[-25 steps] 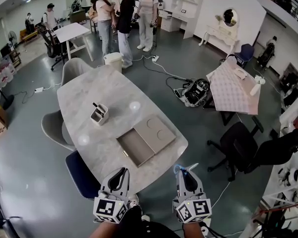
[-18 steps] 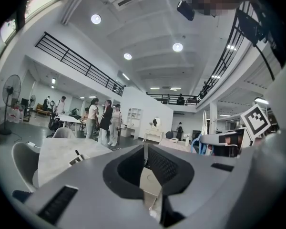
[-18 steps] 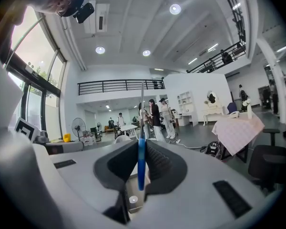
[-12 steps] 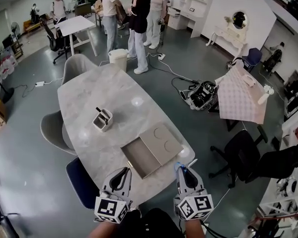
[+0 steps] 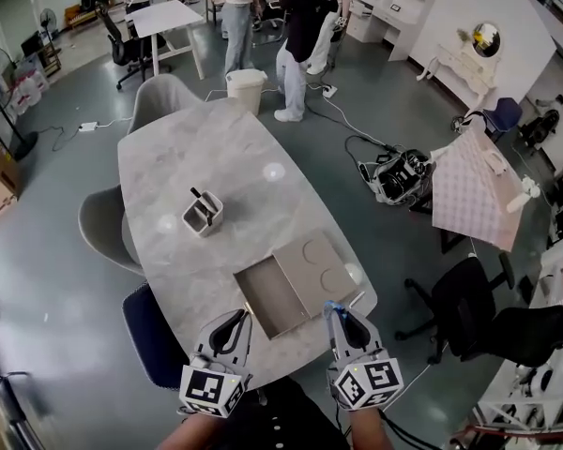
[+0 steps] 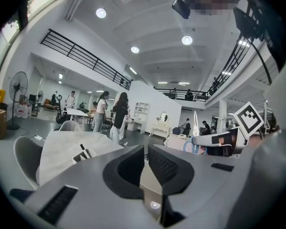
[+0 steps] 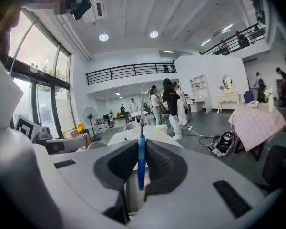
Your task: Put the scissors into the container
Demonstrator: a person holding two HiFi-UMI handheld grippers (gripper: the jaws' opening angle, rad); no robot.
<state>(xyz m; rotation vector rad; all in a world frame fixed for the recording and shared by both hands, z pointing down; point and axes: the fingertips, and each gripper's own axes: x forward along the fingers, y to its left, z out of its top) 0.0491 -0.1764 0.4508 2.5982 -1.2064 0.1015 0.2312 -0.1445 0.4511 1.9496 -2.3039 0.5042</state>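
Blue-handled scissors (image 5: 332,307) stand clamped between the jaws of my right gripper (image 5: 335,313), their blade pointing forward over the near edge of the marble table (image 5: 197,157). In the right gripper view the blue handle (image 7: 141,162) sits edge-on between the pads. My left gripper (image 5: 238,320) hovers beside it at the same table edge, shut with nothing in it. A small white container (image 5: 204,216) with a dark object sticking out of it stands mid-table, well ahead of both grippers; it also shows in the left gripper view (image 6: 85,154).
An open grey box (image 5: 267,298) and its lid (image 5: 314,265) lie on the table just ahead of the grippers. Grey chairs (image 5: 101,232) line the table's left side. A black office chair (image 5: 469,312) is to the right. People (image 5: 305,26) stand beyond the far end.
Both grippers hold the same pose at the near table edge. The head view has swung a little, and the people at the far end have shifted.
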